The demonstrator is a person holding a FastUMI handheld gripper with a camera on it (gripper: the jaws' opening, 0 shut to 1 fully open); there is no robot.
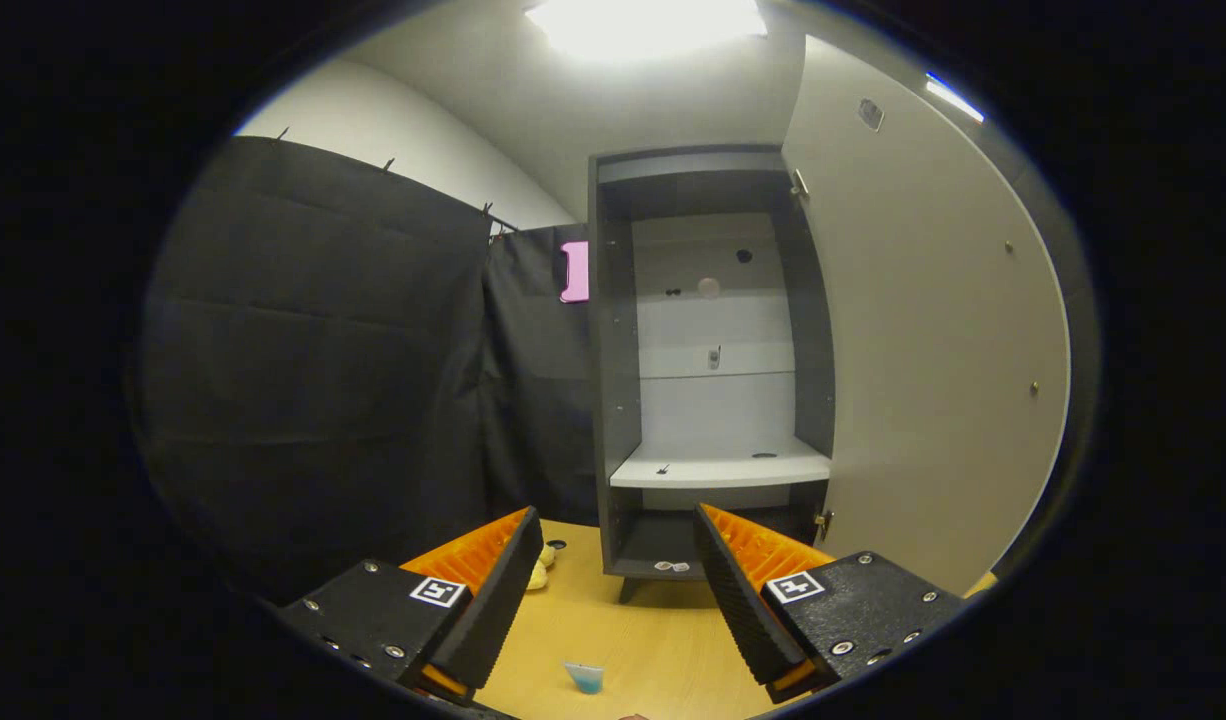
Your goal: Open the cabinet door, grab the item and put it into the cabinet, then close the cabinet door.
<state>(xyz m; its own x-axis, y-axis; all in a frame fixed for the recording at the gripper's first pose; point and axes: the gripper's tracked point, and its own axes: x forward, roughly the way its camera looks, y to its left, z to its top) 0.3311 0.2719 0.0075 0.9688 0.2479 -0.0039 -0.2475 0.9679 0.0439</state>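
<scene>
Wooden tabletop (663,640) lies under the gripper (618,590), whose two fingers stand well apart with nothing between them but bare wood. Each finger (493,600) carries a ridged pad on its inner face and a small square marker on its block.

Between the fingers and nearer than their tips, a small blue item (584,677) rests on the table, touching neither finger. It looks like a little cup or wedge; its exact kind is hard to tell. Just beyond the left fingertip, a pale yellow object (540,572) sits on the table, partly hidden by that finger, with a small dark disc (557,546) beside it.

Ahead of the fingers stands the cabinet (613,350), tall and dark grey, raised on short feet at the far part of the table. Its door (933,330) is swung wide open to the right, the pale inner face showing, with hinges at top and bottom. Inside, a white shelf (723,468) crosses the lower part, with a small dark speck on it near its left end. The back panel is pale. A low compartment lies under the shelf.

Black cloth (323,370) hangs to the left of the cabinet. A ceiling light (648,25) glares above.
</scene>
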